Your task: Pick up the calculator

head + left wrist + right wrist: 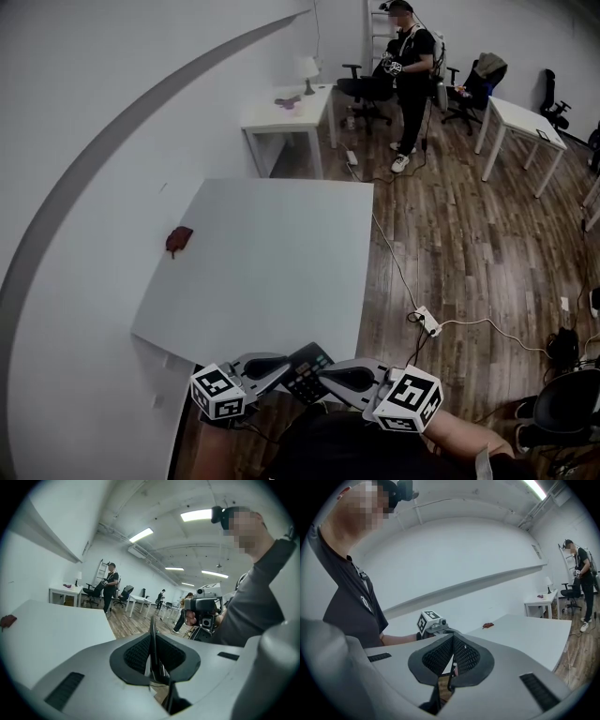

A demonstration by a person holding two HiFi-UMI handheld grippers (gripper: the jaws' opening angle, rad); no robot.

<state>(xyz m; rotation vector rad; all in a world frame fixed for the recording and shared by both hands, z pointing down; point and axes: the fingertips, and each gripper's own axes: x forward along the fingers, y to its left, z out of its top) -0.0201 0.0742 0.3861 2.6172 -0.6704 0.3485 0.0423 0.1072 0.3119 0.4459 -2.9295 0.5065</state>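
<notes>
In the head view the dark calculator (307, 368) hangs in the air just off the near edge of the white table (281, 253), held between both grippers. My left gripper (284, 372) grips its left end and my right gripper (325, 376) its right end. The left gripper view has the calculator (153, 644) edge-on as a thin dark slab, with the left gripper (153, 654) shut on it. The right gripper view likewise has the right gripper (452, 657) shut on the calculator's thin edge (450, 676), with the left gripper's marker cube (428, 621) just beyond.
A small dark-red object (178, 240) lies at the table's left edge by the wall. Another person (409, 75) stands at the back among office chairs and white desks (286, 117). A power strip (427, 322) with cables lies on the wooden floor to the right.
</notes>
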